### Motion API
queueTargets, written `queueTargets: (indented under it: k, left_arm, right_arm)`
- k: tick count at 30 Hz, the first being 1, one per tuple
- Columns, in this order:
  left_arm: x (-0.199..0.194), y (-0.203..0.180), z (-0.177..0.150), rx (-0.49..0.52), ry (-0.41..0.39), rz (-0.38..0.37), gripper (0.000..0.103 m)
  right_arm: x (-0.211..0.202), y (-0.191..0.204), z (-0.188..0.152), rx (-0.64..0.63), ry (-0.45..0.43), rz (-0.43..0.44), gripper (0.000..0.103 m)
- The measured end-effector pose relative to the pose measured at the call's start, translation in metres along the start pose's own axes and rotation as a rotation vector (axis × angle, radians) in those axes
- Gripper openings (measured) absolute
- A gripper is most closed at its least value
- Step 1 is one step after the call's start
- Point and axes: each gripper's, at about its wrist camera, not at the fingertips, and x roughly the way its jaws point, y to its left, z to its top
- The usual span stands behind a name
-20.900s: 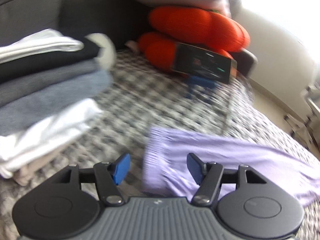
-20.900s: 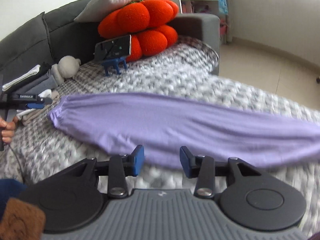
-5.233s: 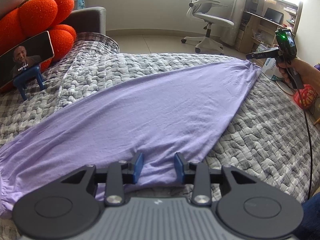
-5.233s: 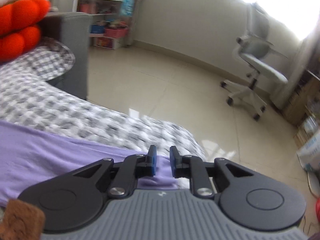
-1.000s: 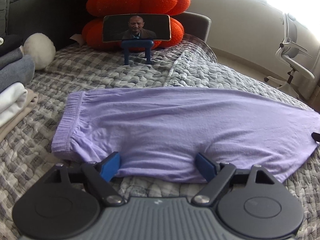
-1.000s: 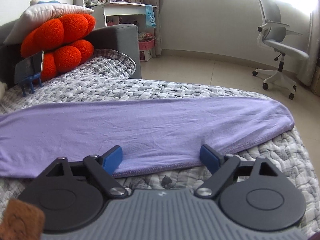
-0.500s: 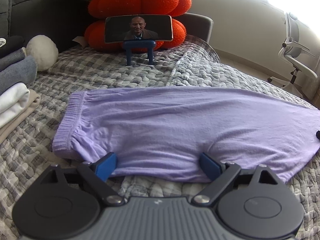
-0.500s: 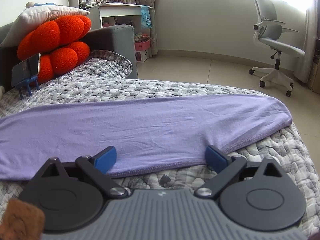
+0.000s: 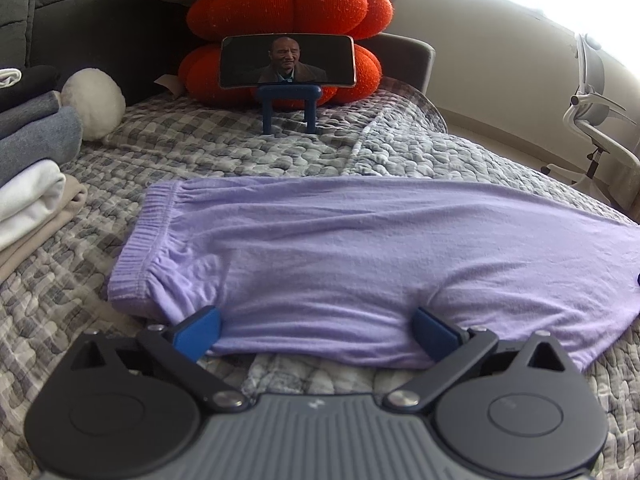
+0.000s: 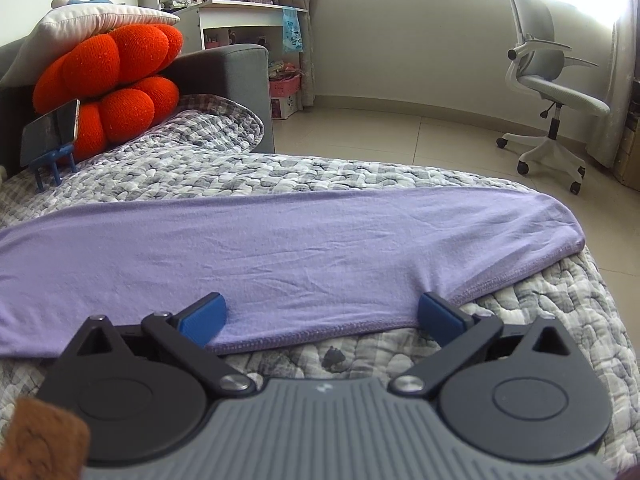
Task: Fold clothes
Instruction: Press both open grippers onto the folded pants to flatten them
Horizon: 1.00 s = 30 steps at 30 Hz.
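Observation:
Lilac trousers point(image 9: 360, 252) lie flat and folded lengthwise on the grey quilted bed. Their elastic waistband point(image 9: 140, 240) is at the left in the left wrist view. The leg end point(image 10: 552, 236) is at the right in the right wrist view point(image 10: 280, 256). My left gripper point(image 9: 316, 330) is wide open at the near edge of the trousers by the waist end, its blue pads touching the cloth. My right gripper point(image 10: 320, 318) is wide open at the near hem by the leg end.
A stack of folded clothes point(image 9: 28, 184) sits at the left. A phone on a blue stand point(image 9: 288, 64) leans against orange pumpkin cushions point(image 9: 288, 4) at the back. A white plush ball point(image 9: 96, 102) lies beside the stack. An office chair point(image 10: 556, 92) stands on the floor past the bed's edge.
Both grippers have opened wider and moved slightly closer to the near edge of the trousers. The trousers have not moved.

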Motion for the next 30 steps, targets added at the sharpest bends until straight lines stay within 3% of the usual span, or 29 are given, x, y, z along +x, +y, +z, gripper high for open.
queueTargets:
  k: [11,17,25,30]
  left_arm:
    - [-0.001,0.001,-0.005,-0.001,-0.034,-0.008,0.103]
    - [-0.001,0.001,-0.005,0.002,-0.035,-0.01,0.103]
    - [-0.001,0.002,-0.006,0.005,-0.039,-0.01,0.103]
    - [-0.001,0.001,-0.006,0.006,-0.04,-0.01,0.103]
  right_arm:
    - [-0.003,0.006,0.001,0.014,0.026,-0.025,0.103]
    - [-0.018,0.03,0.008,0.089,-0.009,0.084,0.103]
    - [-0.016,0.099,0.025,-0.042,0.005,0.247,0.103]
    - [-0.001,0.128,0.018,-0.145,0.056,0.261,0.103]
